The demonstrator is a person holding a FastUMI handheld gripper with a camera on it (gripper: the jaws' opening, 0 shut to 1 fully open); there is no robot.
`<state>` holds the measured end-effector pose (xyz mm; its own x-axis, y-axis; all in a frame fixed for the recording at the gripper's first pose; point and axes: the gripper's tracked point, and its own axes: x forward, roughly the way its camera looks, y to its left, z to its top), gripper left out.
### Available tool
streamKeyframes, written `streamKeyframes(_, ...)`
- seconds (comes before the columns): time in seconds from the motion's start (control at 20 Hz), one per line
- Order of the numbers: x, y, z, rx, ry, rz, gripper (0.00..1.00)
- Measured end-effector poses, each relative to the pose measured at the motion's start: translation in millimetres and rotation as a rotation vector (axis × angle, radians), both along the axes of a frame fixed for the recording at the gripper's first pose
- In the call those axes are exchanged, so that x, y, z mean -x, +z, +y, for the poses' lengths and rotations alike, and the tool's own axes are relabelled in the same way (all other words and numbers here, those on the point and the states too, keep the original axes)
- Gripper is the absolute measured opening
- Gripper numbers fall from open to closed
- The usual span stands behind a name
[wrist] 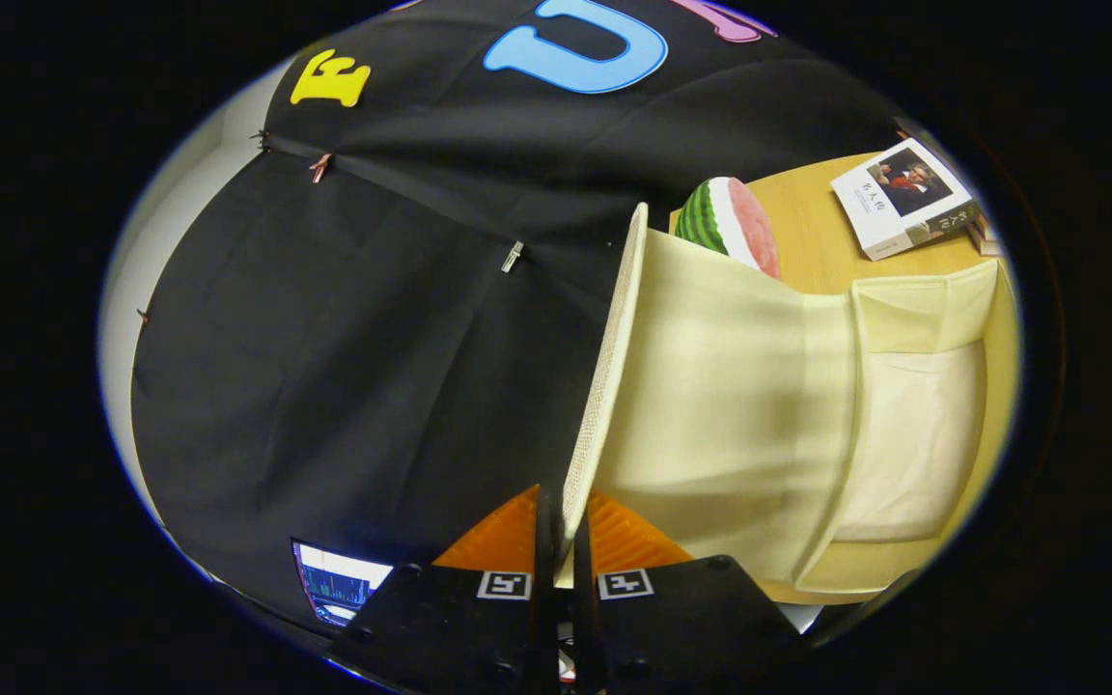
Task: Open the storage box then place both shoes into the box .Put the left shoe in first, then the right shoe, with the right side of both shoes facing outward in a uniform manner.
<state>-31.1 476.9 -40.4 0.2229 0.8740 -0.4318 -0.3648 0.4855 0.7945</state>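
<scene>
Now the gripper (562,541) has its two orange fingers (498,541) drawn close together, clamped on the thin edge of the lid (604,376) of the cream fabric storage box (913,425). That lid stands lifted, its woven rim running up and away from the fingertips, and its pale inner side faces the box. Beyond the lid the box lies open on the wooden table (817,241), its light lining showing inside. Behind the lid's upper end sits a watermelon-slice toy (730,222), and farther off on the table rests a white book (903,198). A lit screen (339,579) shows, somewhat indistinctly, just beside the gripper's body.
</scene>
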Motion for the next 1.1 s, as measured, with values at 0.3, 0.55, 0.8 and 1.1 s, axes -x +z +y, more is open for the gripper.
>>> streamKeyframes(0.3,-12.9,8.2,-28.3,0.036,-0.017,-0.132,0.97)
streamKeyframes(0.55,-32.2,25.4,-104.8,0.109,-0.078,-0.31,0.98)
streamKeyframes(0.8,-68.4,14.8,-236.8,0.321,-0.216,-0.486,0.98)
streamKeyframes(1.1,-88.5,-40.9,-381.7,0.55,-0.384,-0.475,0.98)
